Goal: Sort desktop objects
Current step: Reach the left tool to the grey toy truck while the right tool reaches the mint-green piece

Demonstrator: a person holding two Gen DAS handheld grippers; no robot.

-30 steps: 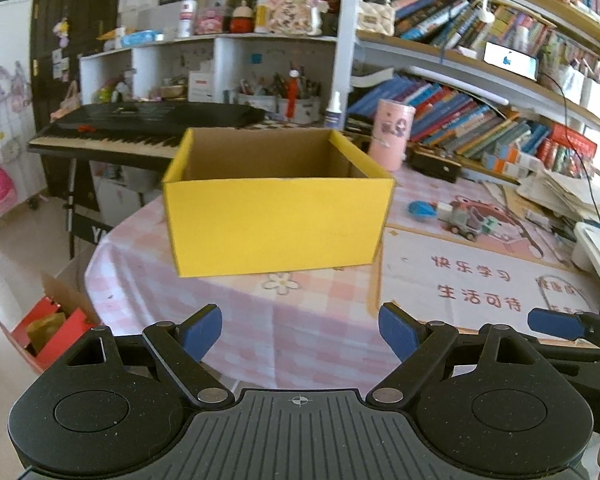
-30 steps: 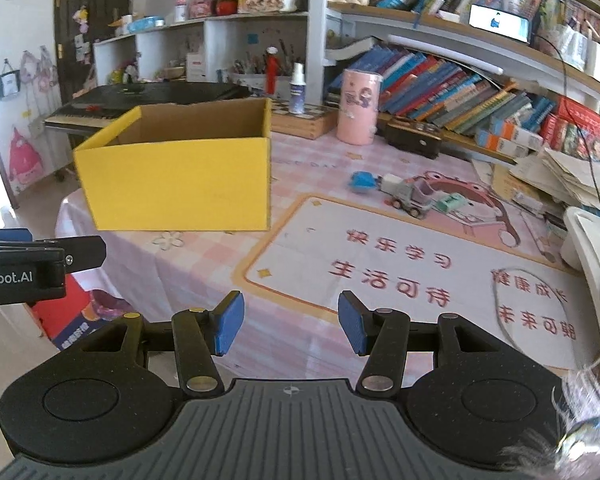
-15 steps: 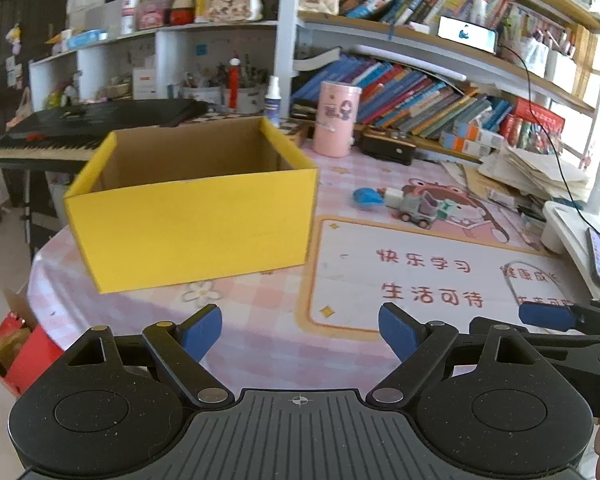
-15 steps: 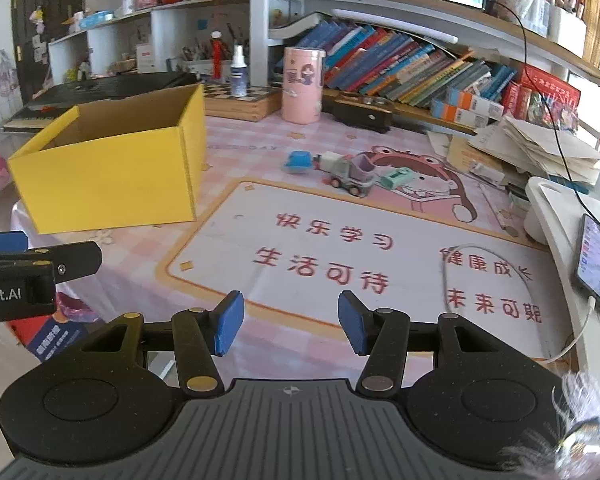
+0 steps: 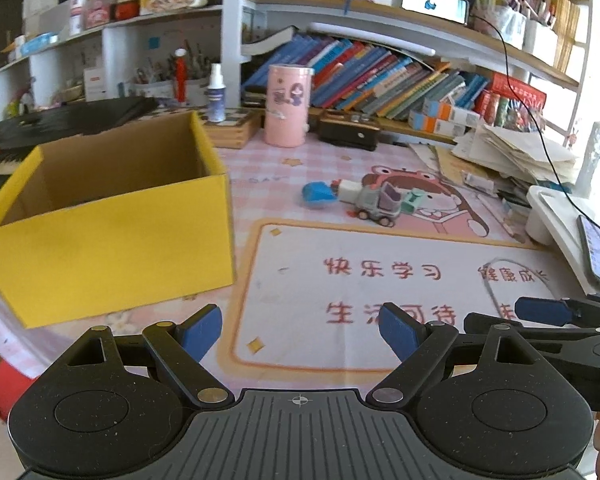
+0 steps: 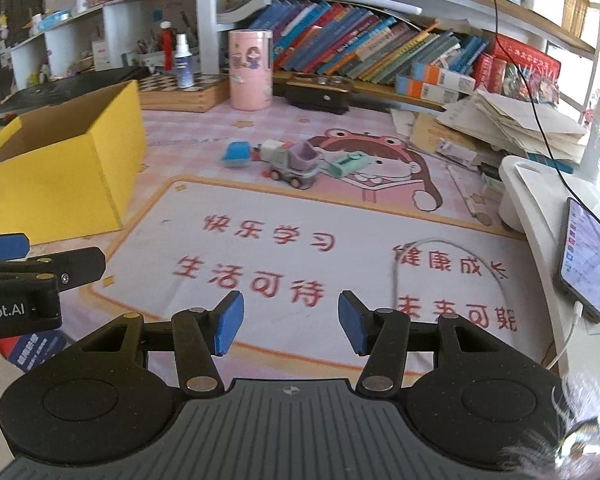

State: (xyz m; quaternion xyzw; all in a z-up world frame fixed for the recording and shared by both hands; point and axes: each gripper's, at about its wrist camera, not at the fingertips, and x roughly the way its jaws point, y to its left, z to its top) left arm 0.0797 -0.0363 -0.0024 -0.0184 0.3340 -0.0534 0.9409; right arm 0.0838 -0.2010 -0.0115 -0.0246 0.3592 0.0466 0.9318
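Left gripper (image 5: pixel 300 330) and right gripper (image 6: pixel 290 322) hover with jaws apart and nothing between them, near the yellow box (image 5: pixel 104 216), apparently empty, and toy truck (image 6: pixel 294 162).

We see a bright yellow box (image 5: pixel 112 240) with a plain brown cardboard inside. The desk (image 5: pixel 260 164) wears a pink-and-white checked cloth, and on it lies a white mat (image 6: pixel 300 248) edged in orange, printed with red characters and a pink cartoon figure. We spot a blue toy piece (image 6: pixel 236 155), a grey toy truck (image 6: pixel 290 162) with a lilac bed, and a mint-green piece (image 6: pixel 348 162). Behind stands a pink cup (image 5: pixel 287 104). Both pairs of black fingers (image 6: pixel 229 322) carry blue pads.
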